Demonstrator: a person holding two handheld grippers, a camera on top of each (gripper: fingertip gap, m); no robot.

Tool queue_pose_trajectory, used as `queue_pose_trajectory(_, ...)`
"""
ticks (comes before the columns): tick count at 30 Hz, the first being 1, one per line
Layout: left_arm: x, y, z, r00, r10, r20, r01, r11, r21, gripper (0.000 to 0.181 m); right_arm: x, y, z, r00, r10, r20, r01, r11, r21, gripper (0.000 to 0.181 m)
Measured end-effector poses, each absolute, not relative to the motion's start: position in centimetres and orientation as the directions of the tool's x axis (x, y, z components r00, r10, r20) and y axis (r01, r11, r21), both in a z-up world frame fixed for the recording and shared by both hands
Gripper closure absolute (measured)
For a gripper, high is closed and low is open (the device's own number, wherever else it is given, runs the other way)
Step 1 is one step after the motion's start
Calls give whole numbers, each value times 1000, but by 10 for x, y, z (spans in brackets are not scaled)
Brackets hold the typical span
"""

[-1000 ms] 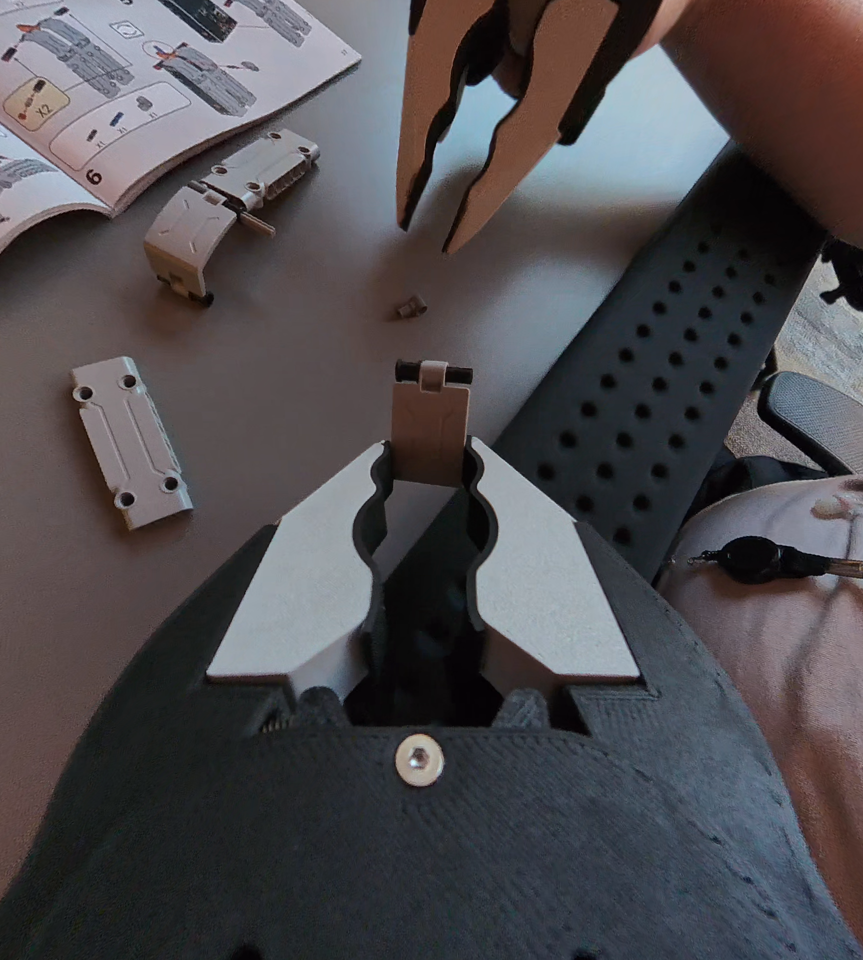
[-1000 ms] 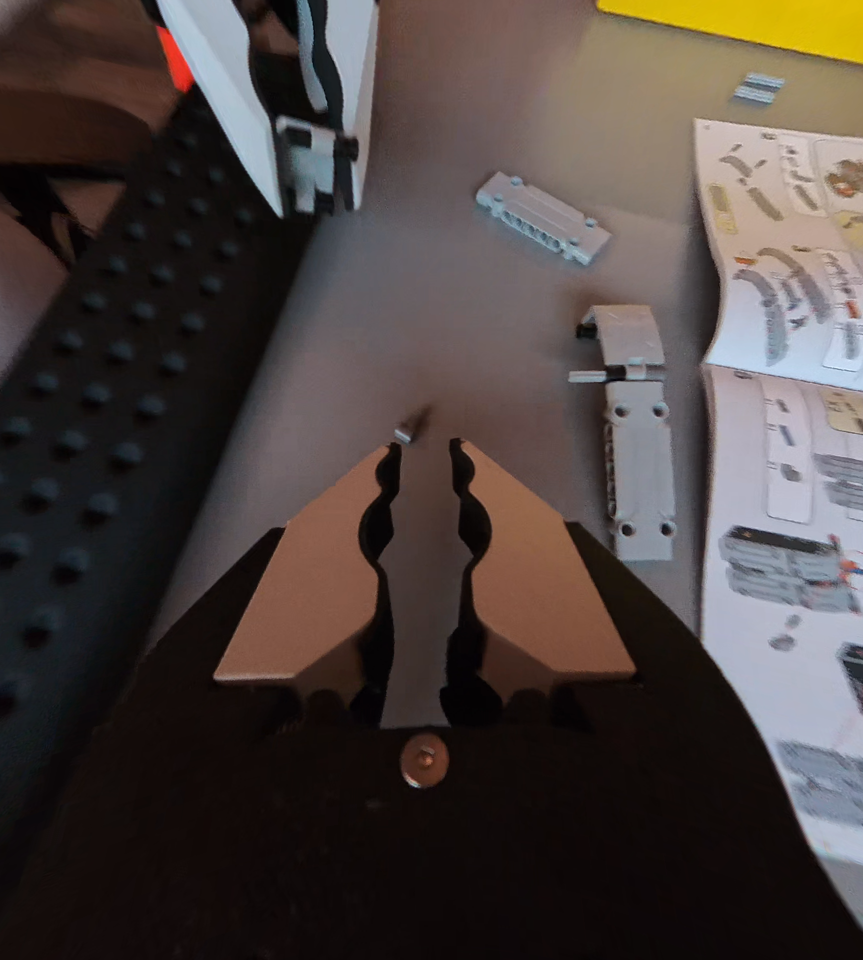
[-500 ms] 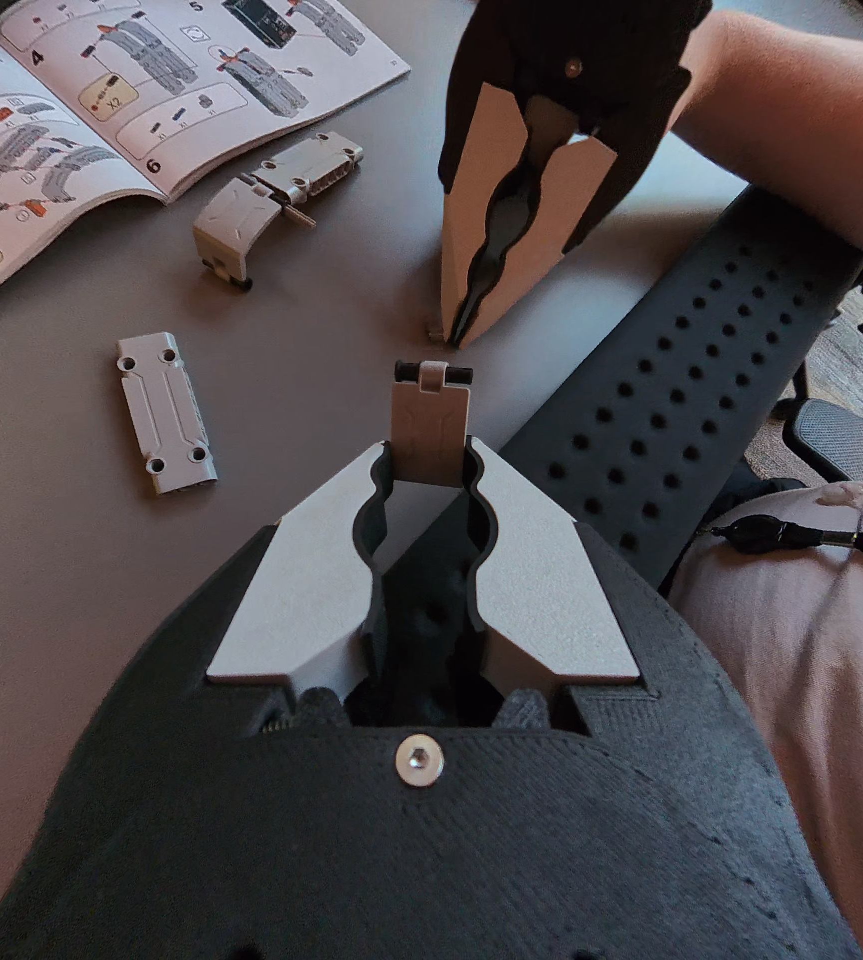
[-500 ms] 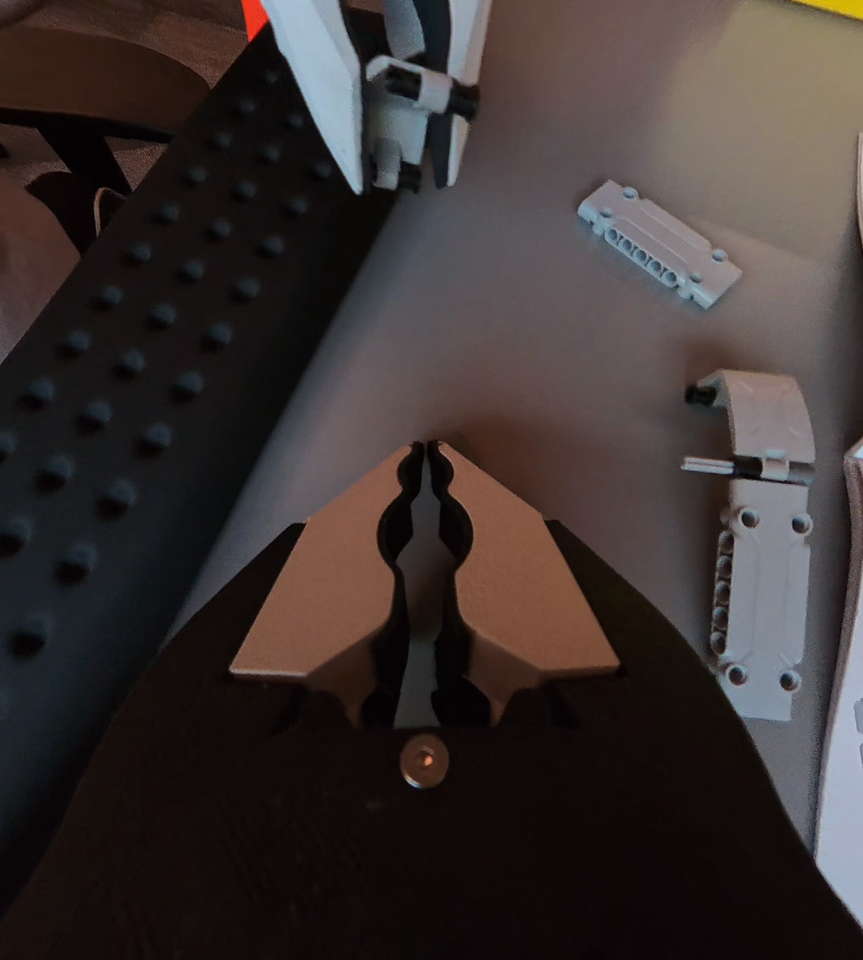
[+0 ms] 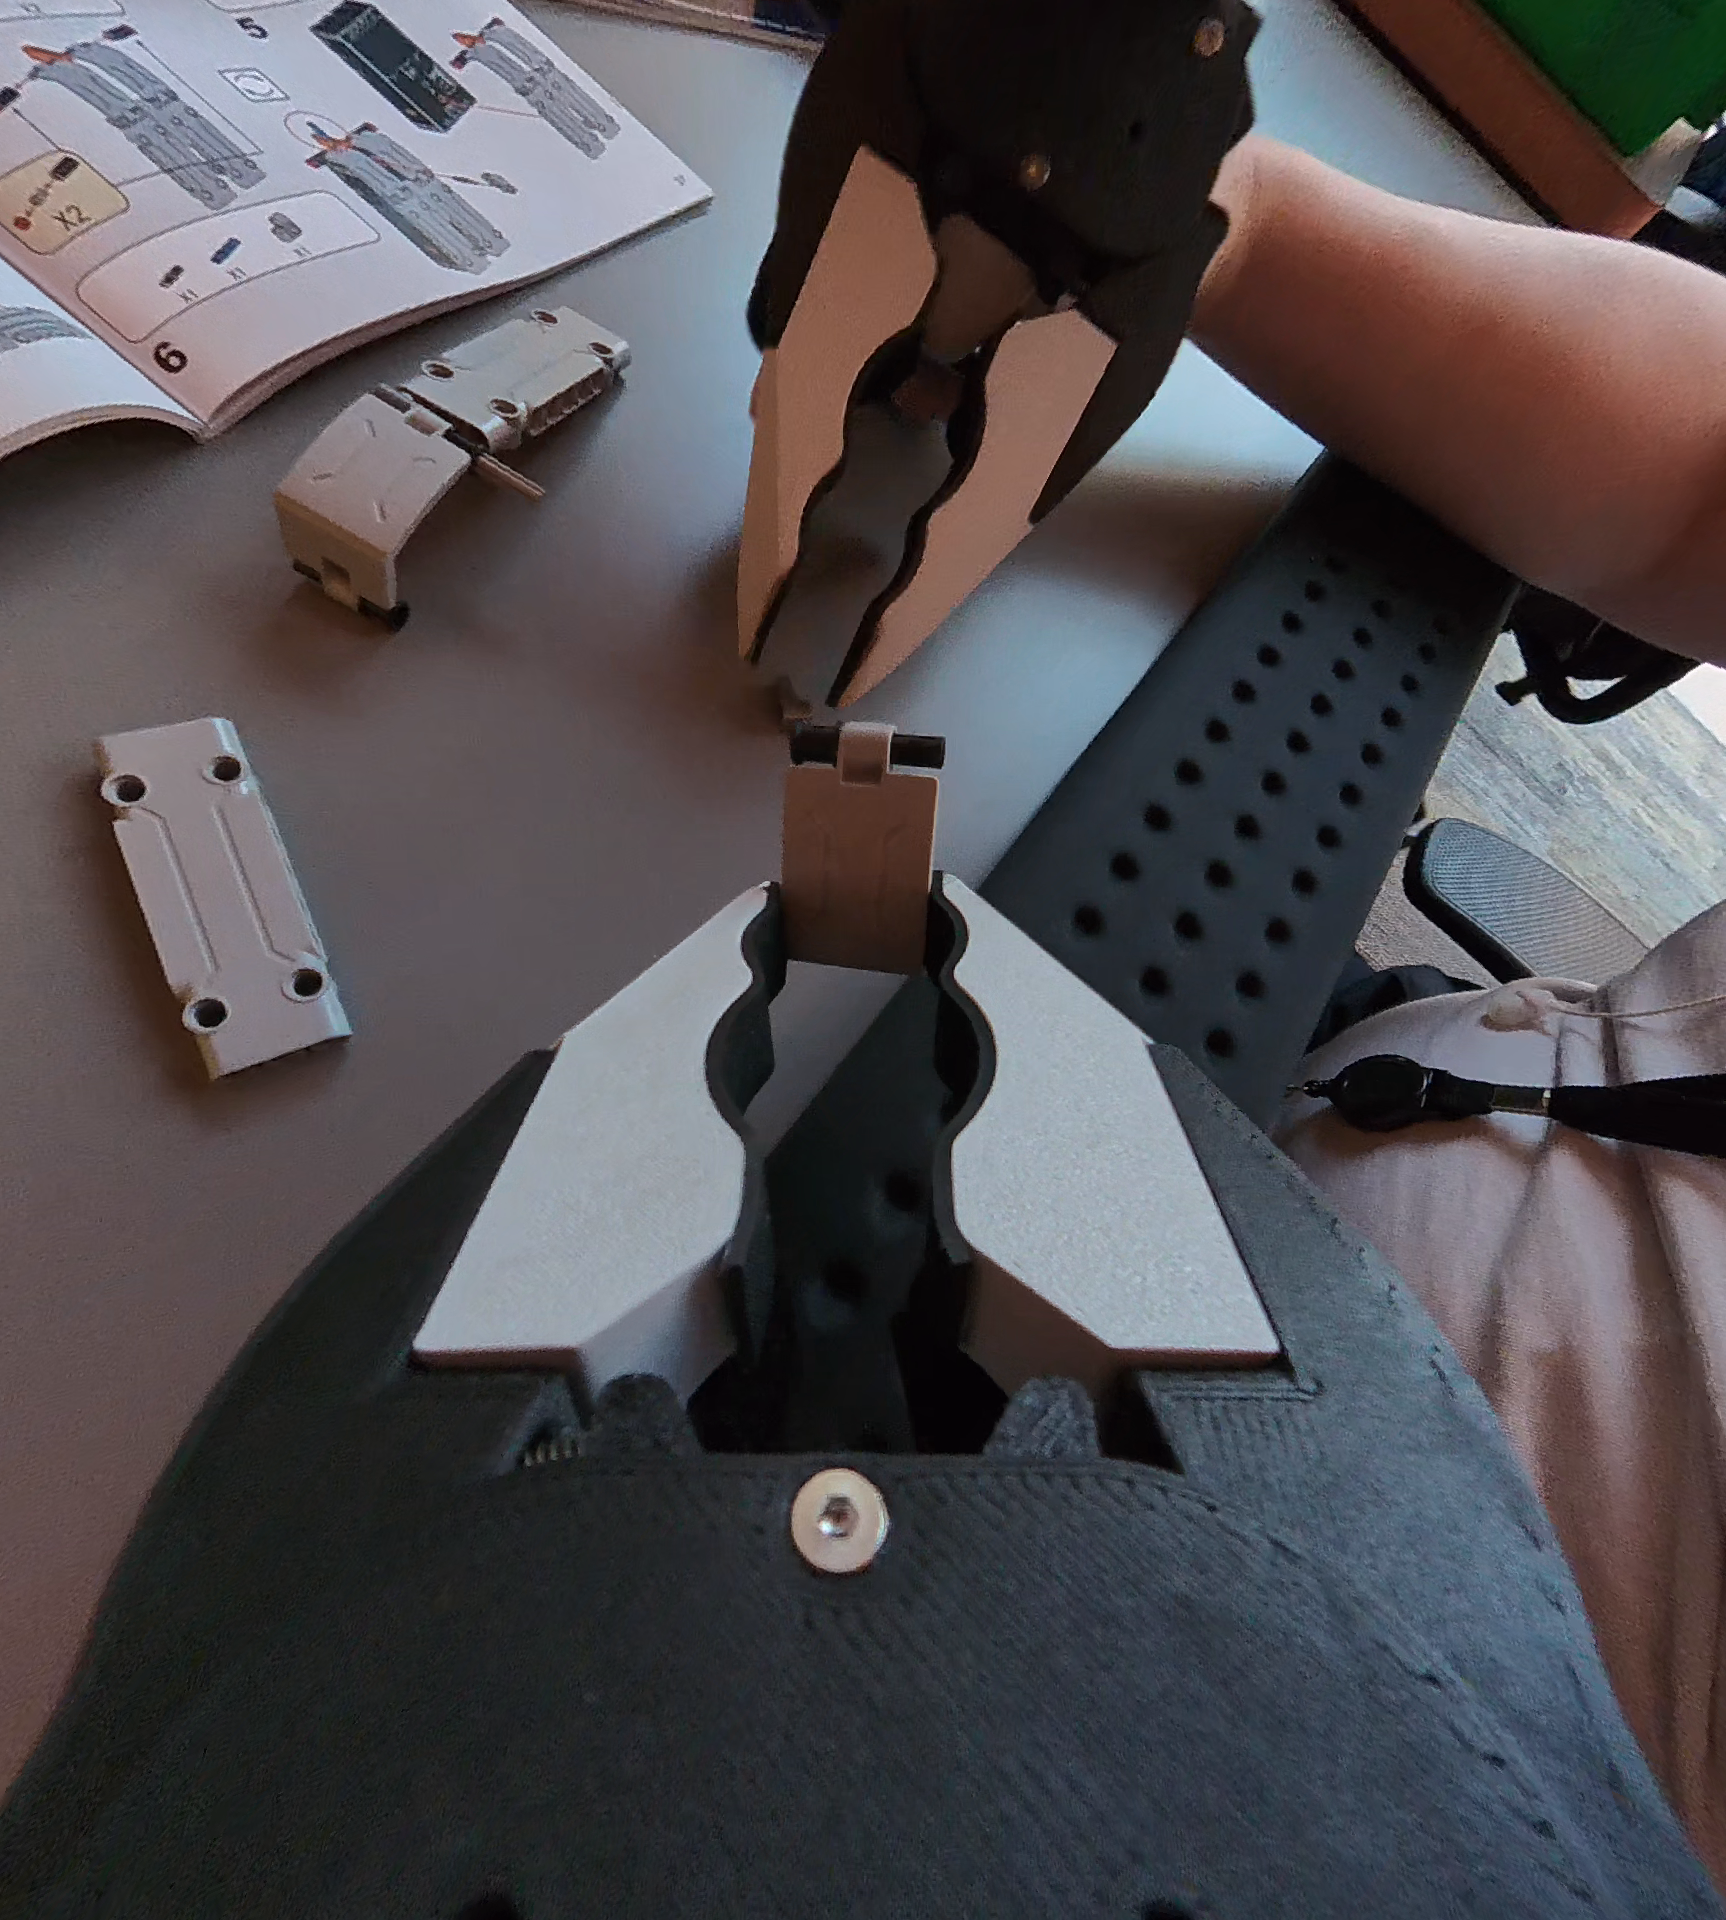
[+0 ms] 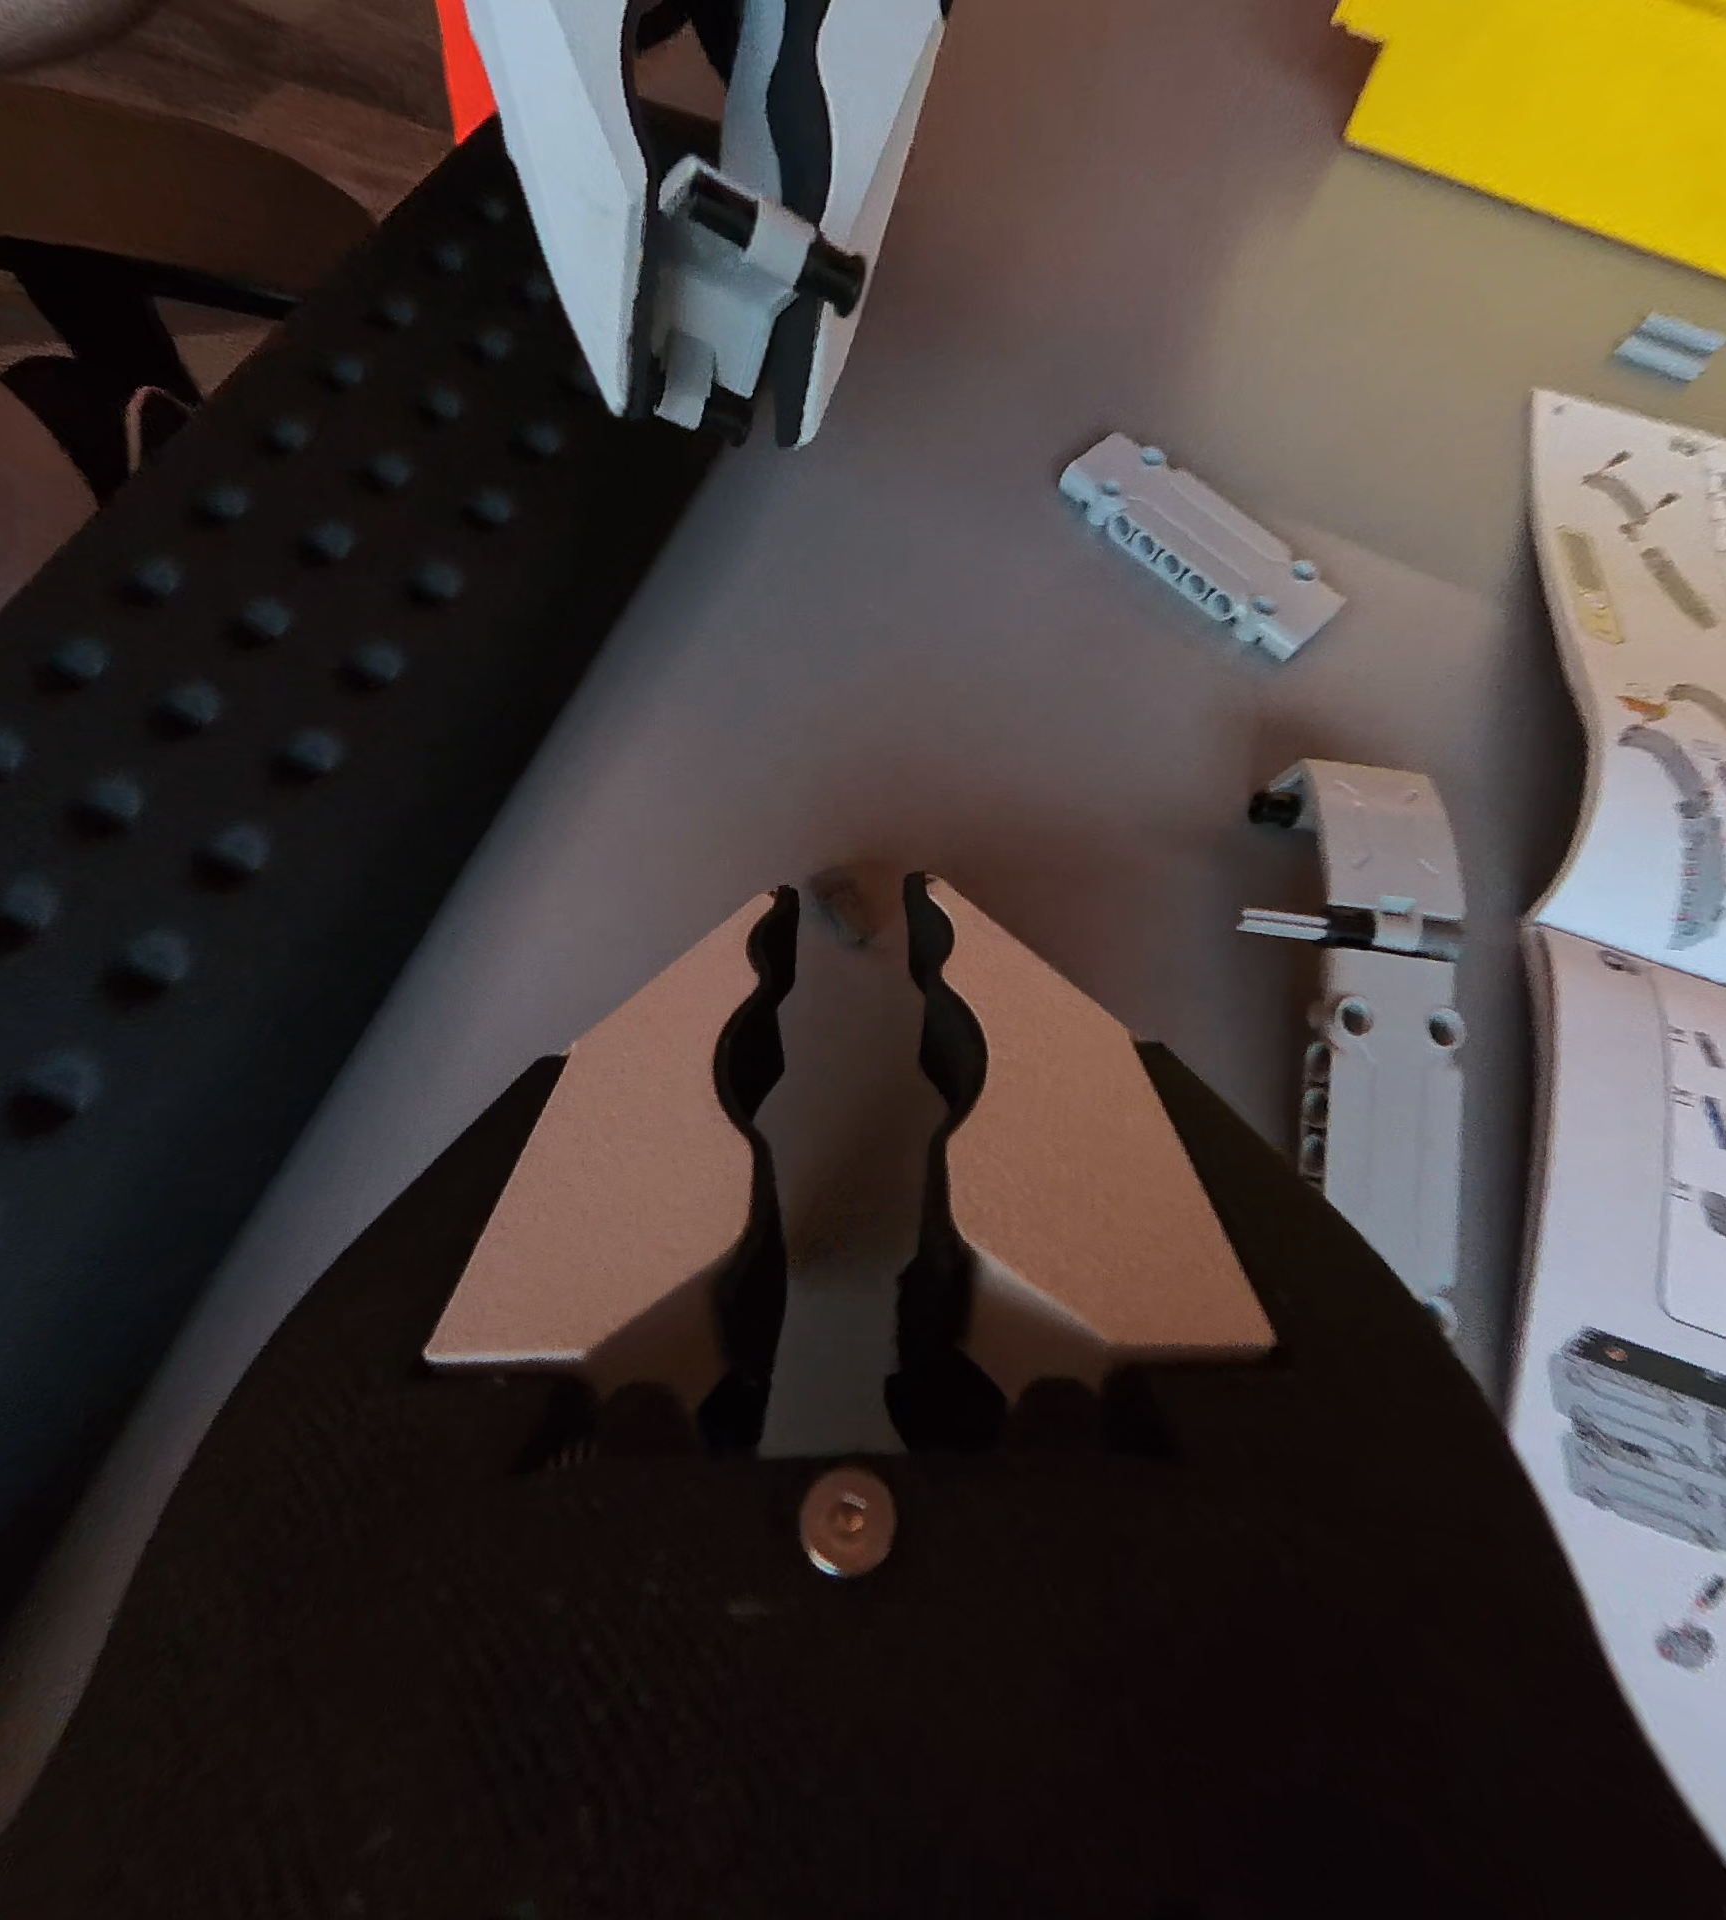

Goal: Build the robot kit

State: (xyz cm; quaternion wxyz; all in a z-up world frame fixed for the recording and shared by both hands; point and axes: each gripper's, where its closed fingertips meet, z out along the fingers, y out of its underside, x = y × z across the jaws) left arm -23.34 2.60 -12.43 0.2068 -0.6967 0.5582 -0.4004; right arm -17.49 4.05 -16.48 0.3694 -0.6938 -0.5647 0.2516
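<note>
Your left claw is clamped on a flat grey plastic panel with a black pin across its tip, held just above the dark grey worktop near its studded black edge strip. Your right claw stands with its fingers apart, tips low over a tiny grey connector piece lying on the worktop between them. Farther off lie a flat grey rectangular panel with corner holes, a curved grey hinged assembly and an open white instruction booklet, with a yellow sheet beyond.
</note>
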Motion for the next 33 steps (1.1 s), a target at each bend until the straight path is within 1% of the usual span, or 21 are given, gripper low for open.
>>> queue_pose_trajectory(2, -231, 26, -124, 43, -940, 339, -614, -292, -733, 156, -175, 39, -172, 215, 977, -2, 622, -139, -771, 166)
queue_pose_trajectory(4, -230, 27, -125, 36, -937, 347, -621, -293, -727, 156, -175, 38, -171, 211, 976, -53, 608, -174, -775, 164)
queue_pose_trajectory(7, -229, 27, -127, 29, -933, 358, -628, -295, -720, 156, -174, 39, -168, 208, 976, -59, 592, -173, -787, 164)
queue_pose_trajectory(9, -229, 28, -130, 32, -931, 363, -638, -298, -710, 156, -173, 39, -172, 192, 980, -53, 617, -163, -770, 164)
queue_pose_trajectory(10, -229, 28, -132, 33, -930, 366, -642, -300, -706, 156, -173, 38, -173, 182, 981, -66, 620, -167, -767, 164)
queue_pose_trajectory(12, -227, 28, -132, 31, -929, 368, -644, -300, -703, 156, -177, 33, -172, 148, 979, -138, 615, -201, -763, 157)
queue_pose_trajectory(15, -225, 26, -133, 31, -927, 374, -647, -304, -699, 156, -180, 35, -172, 100, 987, -128, 645, -162, -747, 159)
queue_pose_trajectory(18, -227, 26, -137, 45, -928, 370, -661, -305, -685, 156, -181, 31, -172, 50, 990, -130, 674, -130, -728, 152)
queue_pose_trajectory(20, -229, 25, -139, 48, -929, 366, -669, -302, -679, 156, -179, 31, -173, 34, 995, -97, 682, -94, -726, 151)
queue_pose_trajectory(24, -230, 27, -142, 58, -931, 361, -682, -301, -666, 156, -176, 36, -174, 9, 1000, -15, 706, -17, -708, 161)
queue_pose_trajectory(30, -228, 26, -142, 58, -936, 348, -690, -290, -663, 156, -174, 37, -174, 11, 1000, -13, 706, -17, -708, 162)
queue_pose_trajectory(31, -227, 26, -142, 58, -937, 345, -691, -287, -663, 156, -174, 35, -174, 3, 1000, -18, 703, -15, -711, 172)
queue_pose_trajectory(32, -227, 26, -143, 60, -936, 346, -690, -289, -664, 156, -175, 34, -174, 2, 1000, -21, 700, -16, -714, 177)
queue_pose_trajectory(33, -225, 26, -143, 64, -935, 349, -688, -295, -663, 156, -176, 35, -174, 9, 1000, -22, 700, -22, -713, 177)
